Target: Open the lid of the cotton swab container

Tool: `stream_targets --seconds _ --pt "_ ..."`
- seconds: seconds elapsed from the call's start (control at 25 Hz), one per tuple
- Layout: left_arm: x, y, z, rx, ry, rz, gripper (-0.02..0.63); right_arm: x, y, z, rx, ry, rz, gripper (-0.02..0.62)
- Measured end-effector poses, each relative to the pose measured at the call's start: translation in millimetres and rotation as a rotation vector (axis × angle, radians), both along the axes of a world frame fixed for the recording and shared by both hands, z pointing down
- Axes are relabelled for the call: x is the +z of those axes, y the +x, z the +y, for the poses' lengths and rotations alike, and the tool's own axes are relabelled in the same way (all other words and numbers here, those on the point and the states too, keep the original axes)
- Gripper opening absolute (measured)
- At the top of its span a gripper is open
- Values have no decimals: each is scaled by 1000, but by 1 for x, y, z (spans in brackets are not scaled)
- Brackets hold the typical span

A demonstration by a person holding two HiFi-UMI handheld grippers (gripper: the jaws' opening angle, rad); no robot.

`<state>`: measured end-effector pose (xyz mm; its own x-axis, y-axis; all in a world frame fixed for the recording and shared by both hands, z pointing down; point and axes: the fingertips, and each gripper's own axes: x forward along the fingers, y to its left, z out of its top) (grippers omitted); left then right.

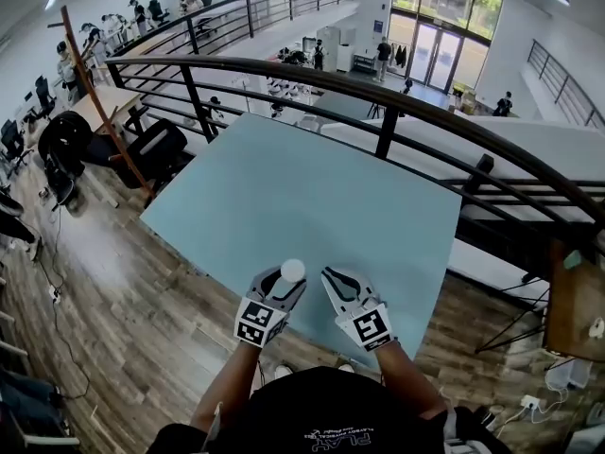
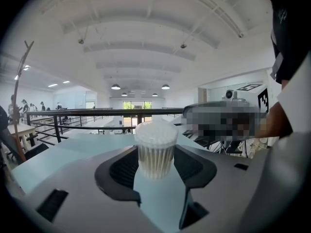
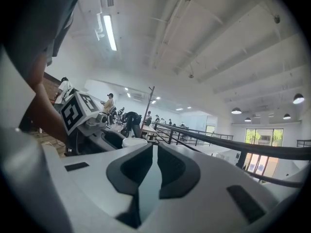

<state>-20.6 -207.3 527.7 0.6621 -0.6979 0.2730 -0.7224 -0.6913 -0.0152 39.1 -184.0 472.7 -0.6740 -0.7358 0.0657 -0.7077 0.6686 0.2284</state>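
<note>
Head view steeply down on the table (image 1: 284, 206); both gripper views low across it, close.

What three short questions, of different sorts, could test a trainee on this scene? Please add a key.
1. True or false: the jaws of the right gripper stand wide apart.
2. What stands between the jaws of the left gripper? A) a cotton swab container B) a mug C) nothing
3. Fill in: the lid is ____ the container (on or off).

Key: 1 false, the jaws are almost together, with nothing between them; 2 A; 3 on.
</note>
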Motion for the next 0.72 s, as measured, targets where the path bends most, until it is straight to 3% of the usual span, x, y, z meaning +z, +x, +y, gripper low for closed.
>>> stream_targets --seconds 0.16,0.32,0.6,0.72 --pt "4 1 1 39 1 -21 240 8 -10 5 -63 56 124 29" --pt "7 5 5 86 -4 -27 240 16 -22 13 -147 117 284 101" --pt "11 13 12 197 -10 -57 239 31 -33 20 -279 230 557 131" --pt "16 14 14 213 -17 -73 239 38 -35 23 -321 253 628 140"
